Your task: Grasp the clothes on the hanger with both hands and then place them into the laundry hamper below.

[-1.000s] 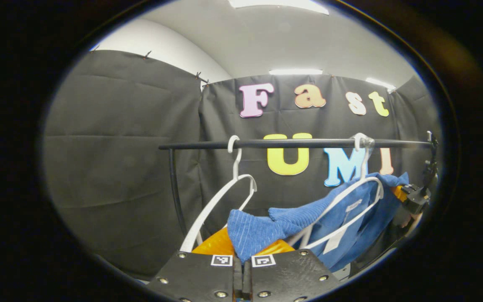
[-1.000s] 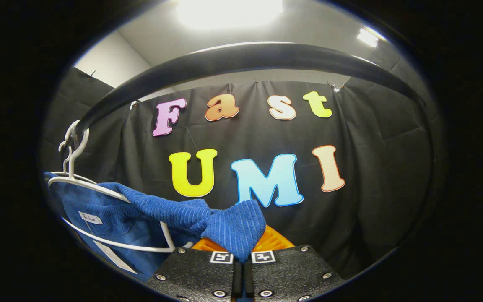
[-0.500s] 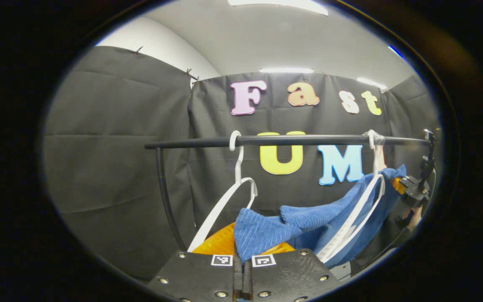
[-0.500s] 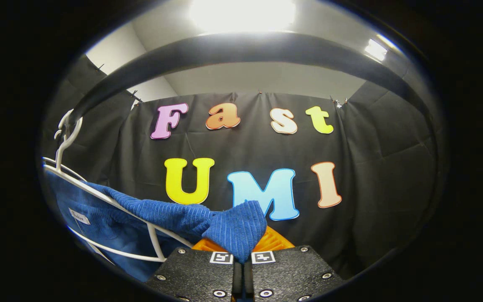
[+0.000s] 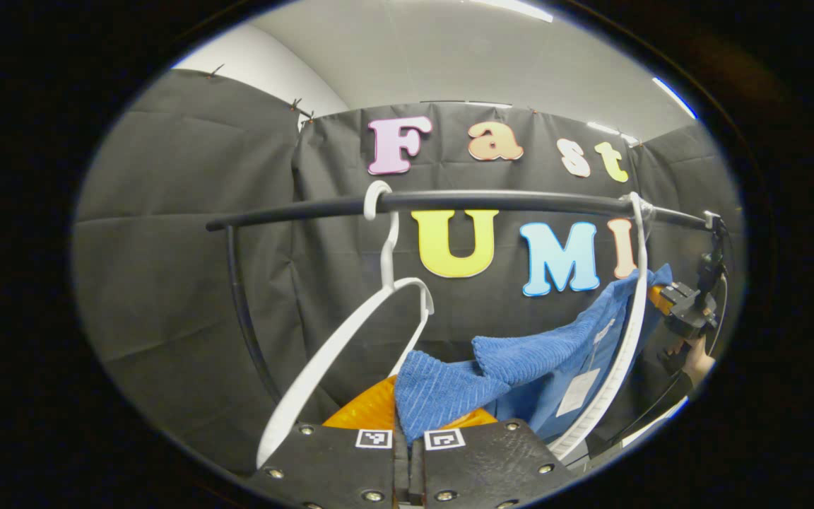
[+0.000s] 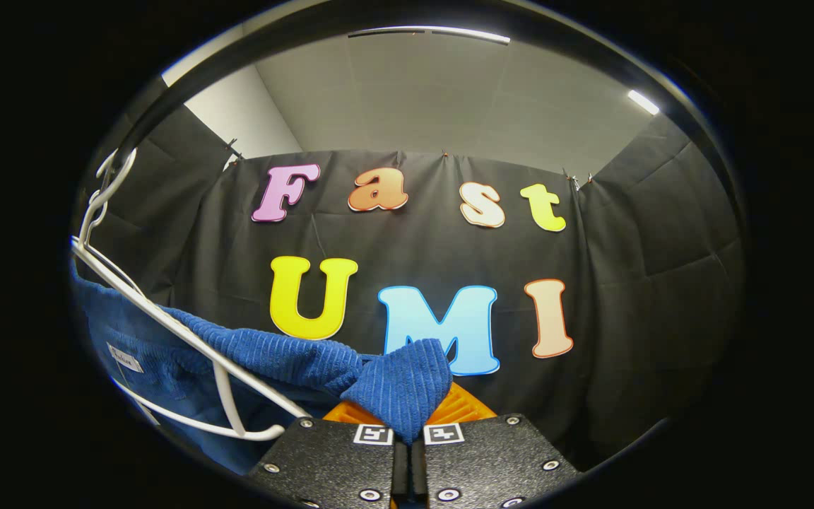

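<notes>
Clearly, the blue ribbed garment [image 5: 520,367] is strung between the two claws, still draped over a white hanger [image 5: 626,332] that hooks on the black rail [image 5: 449,201]. In the left gripper view, the left claw [image 5: 408,449] has its fingers pressed together on a bunched corner of the cloth, which folds up just above the fingertips; from there the fabric runs right and upward toward the right claw [image 5: 668,304], seen farther off with a hand [image 5: 693,357] below it. In the right gripper view, the right claw [image 6: 401,445] likewise pinches a folded corner of the blue ribbed garment [image 6: 393,385], and the fabric trails left across the hanger's [image 6: 188,339] white wire. A second, bare white hanger [image 5: 350,339] hangs tilted on the rail, left of the garment. A paper tag [image 5: 576,390] dangles from the cloth's inner side.
</notes>
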### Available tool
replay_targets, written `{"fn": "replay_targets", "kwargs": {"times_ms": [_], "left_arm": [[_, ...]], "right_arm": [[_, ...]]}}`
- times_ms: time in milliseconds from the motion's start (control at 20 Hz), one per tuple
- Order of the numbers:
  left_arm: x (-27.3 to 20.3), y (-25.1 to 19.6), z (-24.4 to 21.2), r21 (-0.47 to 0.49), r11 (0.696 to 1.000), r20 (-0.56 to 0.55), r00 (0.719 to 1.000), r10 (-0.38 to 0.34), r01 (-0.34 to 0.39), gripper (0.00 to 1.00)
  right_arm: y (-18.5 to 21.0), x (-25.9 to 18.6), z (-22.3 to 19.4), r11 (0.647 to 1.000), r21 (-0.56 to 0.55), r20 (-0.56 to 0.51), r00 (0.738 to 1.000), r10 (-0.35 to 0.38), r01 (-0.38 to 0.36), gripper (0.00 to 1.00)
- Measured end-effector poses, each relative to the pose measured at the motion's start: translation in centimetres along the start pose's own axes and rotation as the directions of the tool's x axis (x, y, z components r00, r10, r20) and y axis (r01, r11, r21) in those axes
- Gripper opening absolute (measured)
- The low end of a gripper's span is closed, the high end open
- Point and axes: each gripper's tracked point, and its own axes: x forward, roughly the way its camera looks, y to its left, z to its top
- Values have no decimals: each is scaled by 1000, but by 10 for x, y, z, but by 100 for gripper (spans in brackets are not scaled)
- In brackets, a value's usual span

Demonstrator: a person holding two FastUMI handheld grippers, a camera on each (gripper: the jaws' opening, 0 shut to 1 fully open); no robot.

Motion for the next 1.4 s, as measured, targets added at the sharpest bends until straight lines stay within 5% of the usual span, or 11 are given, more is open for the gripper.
{"fn": "replay_targets", "kwargs": {"times_ms": [550, 1400], "left_arm": [[19, 1, -63, -157, 987, -77, 996, -44, 31, 2], [-100, -29, -119, -120, 992, -133, 991, 28, -44, 2]], "right_arm": [[18, 19, -38, 995, -87, -80, 996, 37, -43, 3], [8, -106, -49, 988, 3, -238, 960, 150, -154, 3]]}}
